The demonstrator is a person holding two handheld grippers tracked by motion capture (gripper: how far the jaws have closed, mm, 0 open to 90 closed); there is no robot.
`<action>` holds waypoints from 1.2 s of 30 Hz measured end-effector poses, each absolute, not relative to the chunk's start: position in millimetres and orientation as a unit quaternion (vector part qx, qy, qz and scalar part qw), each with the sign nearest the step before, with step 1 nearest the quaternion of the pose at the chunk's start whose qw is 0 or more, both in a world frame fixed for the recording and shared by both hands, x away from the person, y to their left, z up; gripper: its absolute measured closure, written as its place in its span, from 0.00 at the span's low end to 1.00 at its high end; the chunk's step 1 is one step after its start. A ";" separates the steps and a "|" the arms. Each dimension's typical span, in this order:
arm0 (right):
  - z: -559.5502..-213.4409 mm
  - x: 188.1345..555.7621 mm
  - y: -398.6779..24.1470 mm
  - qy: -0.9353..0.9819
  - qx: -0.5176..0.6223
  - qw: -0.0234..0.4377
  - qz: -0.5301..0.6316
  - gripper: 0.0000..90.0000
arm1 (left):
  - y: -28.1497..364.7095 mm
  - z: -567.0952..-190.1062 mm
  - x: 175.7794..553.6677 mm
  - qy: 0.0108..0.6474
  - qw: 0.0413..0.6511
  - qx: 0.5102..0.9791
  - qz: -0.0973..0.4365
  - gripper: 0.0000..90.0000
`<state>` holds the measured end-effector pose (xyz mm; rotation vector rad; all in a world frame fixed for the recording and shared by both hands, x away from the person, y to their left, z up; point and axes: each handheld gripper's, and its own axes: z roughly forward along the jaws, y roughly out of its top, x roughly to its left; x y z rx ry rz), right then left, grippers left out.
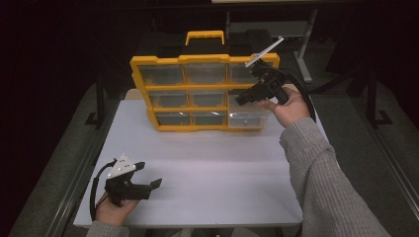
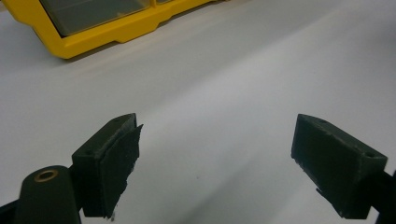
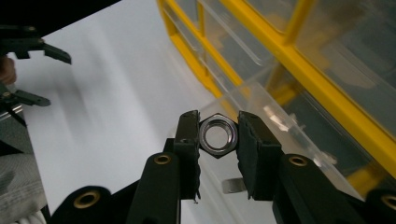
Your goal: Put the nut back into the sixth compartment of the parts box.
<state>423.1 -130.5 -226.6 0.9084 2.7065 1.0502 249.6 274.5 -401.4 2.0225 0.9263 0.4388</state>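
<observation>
High view: yellow organiser [image 1: 148,94] w/ clear drawers stands upright near far edge of white desk [image 1: 207,177], carry handle on top. Its drawers sit in three rows; contents too dim to tell, mostly look bare. Bottom-right drawer [image 1: 247,118] is pulled out a bit; right gripper view shows small metal bits lying in it, blurred. Right gripper [image 1: 240,100] is up in front of organiser's right side, just above that open drawer, jaws clamped on a steel hex nut [image 3: 218,135], nut pinched flat-to-flat betw. the pads, hole facing the camera. Left gripper [image 1: 150,178] rests low near desk's near-left corner, jaws wide apart, nothing betw. them; left gripper view has bare desk ahead and organiser's yellow base at far left.
</observation>
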 end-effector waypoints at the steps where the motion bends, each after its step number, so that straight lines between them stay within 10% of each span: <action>1: -227.6 424.5 -131.9 0.887 0.304 0.051 0.343 0.77 | 274.6 -401.4 249.6 0.370 0.422 0.809 0.175 0.17; 36: -254.0 438.4 -141.7 0.884 0.335 0.062 0.322 0.72 | 274.5 -401.4 249.2 0.372 0.421 0.809 0.173 0.17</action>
